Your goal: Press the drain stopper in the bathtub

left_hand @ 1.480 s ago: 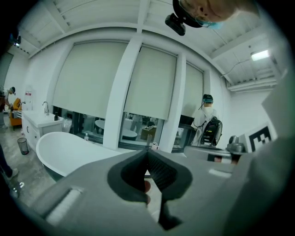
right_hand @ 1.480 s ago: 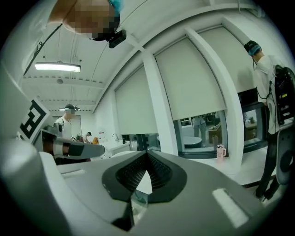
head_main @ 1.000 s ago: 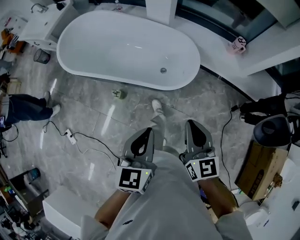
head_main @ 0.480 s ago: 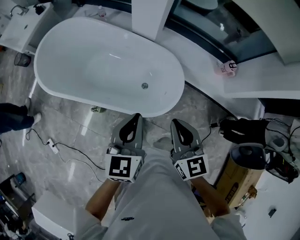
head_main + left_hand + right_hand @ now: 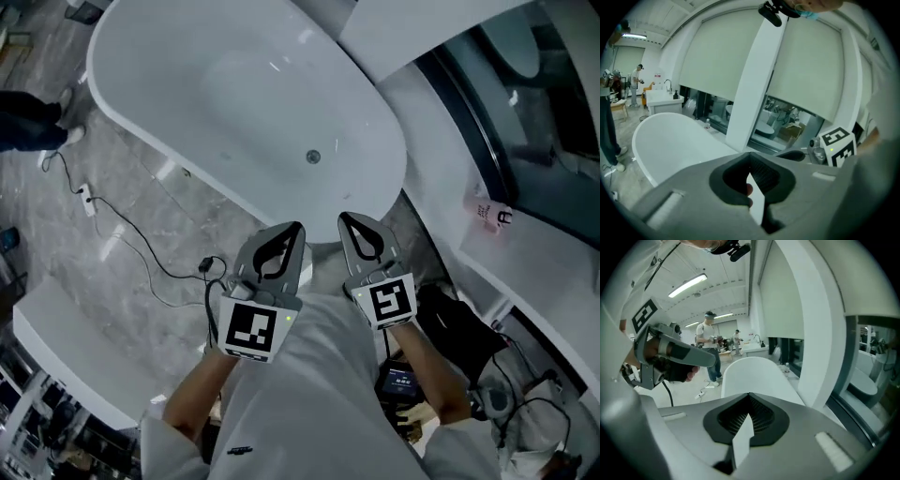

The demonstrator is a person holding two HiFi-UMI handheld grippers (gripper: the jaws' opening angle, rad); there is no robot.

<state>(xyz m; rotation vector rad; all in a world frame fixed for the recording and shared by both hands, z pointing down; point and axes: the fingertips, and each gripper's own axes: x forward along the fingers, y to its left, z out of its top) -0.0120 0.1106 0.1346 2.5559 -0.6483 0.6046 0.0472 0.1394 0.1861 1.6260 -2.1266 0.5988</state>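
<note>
The white oval bathtub (image 5: 386,127) fills the upper head view. Its round metal drain stopper (image 5: 313,157) sits on the tub floor towards the near end. My left gripper (image 5: 292,229) and right gripper (image 5: 350,219) are held side by side just short of the tub's near rim, above the grey marble floor, well apart from the stopper. Both are shut with nothing in them. In the left gripper view the tub (image 5: 670,140) lies ahead to the left past the shut left gripper (image 5: 750,154). In the right gripper view the tub's end (image 5: 750,373) is straight ahead of the right gripper (image 5: 750,397).
A black cable (image 5: 141,248) and a white power strip (image 5: 89,202) lie on the floor left of me. A person's legs (image 5: 28,117) stand at the far left. A pink-white bottle (image 5: 492,214) sits on the ledge at right, a black bag (image 5: 459,337) below it.
The tub has come nearer and turned in the head view as I walked up to it. Both grippers now sit at its near rim, still shut.
</note>
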